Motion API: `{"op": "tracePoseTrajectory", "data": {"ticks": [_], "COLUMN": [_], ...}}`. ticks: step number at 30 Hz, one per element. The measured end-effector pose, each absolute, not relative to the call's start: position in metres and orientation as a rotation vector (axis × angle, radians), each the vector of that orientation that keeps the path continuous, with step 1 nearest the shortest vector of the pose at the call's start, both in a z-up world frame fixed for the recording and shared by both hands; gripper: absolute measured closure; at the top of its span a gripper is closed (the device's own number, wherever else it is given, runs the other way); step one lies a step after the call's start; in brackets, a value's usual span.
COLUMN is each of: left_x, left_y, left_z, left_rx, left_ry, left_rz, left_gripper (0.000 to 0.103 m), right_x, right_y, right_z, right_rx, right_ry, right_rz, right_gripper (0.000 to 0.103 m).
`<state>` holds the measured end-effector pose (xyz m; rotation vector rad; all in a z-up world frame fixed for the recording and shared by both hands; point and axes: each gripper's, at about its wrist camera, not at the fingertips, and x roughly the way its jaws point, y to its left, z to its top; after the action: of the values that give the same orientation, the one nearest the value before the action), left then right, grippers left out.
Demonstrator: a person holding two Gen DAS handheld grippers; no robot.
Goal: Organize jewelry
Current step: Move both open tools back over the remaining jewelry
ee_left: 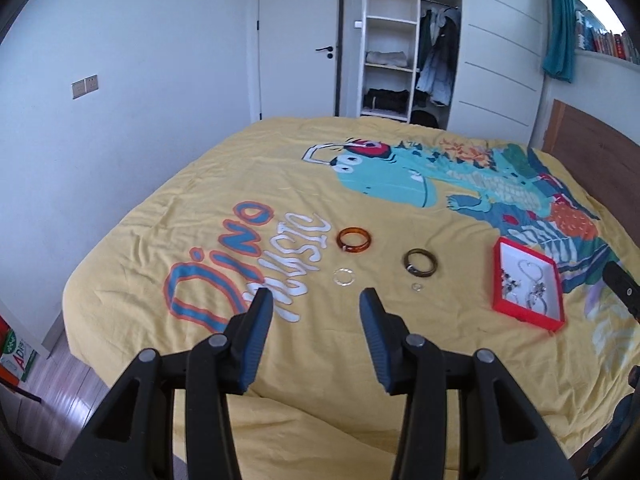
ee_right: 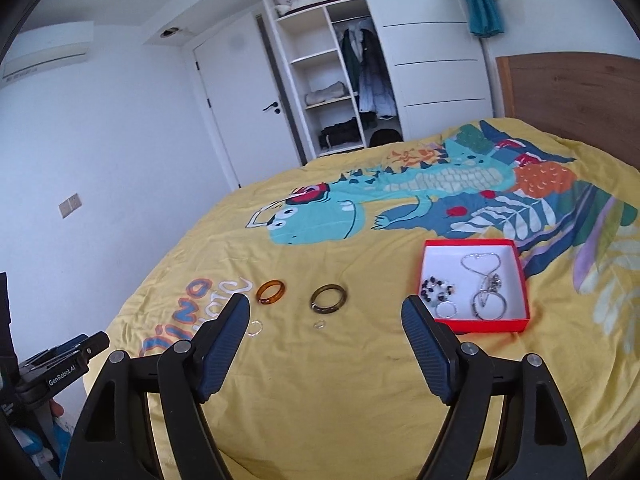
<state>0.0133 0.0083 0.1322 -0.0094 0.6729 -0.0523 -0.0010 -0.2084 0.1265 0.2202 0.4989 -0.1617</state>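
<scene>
Nearest, the left gripper (ee_left: 316,300) is hovering over the yellow dinosaur duvet (ee_left: 280,184), jaws apart and gripping nothing; the right gripper (ee_right: 326,308) is gaping wider, also carrying nothing. Taking the red jewelry box (ee_right: 486,325) as landmark: a small clear ring (ee_right: 319,324) and a larger clear ring (ee_right: 255,327) are lying left of it, with the dark olive bangle (ee_right: 329,299) and amber bangle (ee_right: 272,291) sitting just beyond them. Inside the box, silver necklaces (ee_right: 482,280) and beaded pieces (ee_right: 436,289) are resting. Beyond the box, an open wardrobe (ee_right: 340,80) is standing.

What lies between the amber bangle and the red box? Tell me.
The dark olive bangle lies between the amber bangle and the red box, on the yellow bedspread. A small clear ring sits just below it. The right wrist view shows it best.
</scene>
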Motion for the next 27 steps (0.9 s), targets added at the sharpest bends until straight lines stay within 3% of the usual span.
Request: {"op": "tracePoseTrajectory", "data": {"ticks": [11, 27], "left_x": [0.023, 0.056], "left_y": [0.024, 0.03], "left_z": [0.104, 0.018], "left_rx": [-0.046, 0.027], "left_ry": [0.705, 0.831], "left_rz": [-0.042, -0.002], "left_gripper": [0.06, 0.06], "right_x": [0.003, 0.037], "right_y": [-0.201, -0.207], "right_z": [0.118, 0.029], "right_rx": [0.177, 0.156], "right_ry": [0.512, 0.728], "right_rz": [-0.198, -0.188], "right_gripper": [0.023, 0.023]}}
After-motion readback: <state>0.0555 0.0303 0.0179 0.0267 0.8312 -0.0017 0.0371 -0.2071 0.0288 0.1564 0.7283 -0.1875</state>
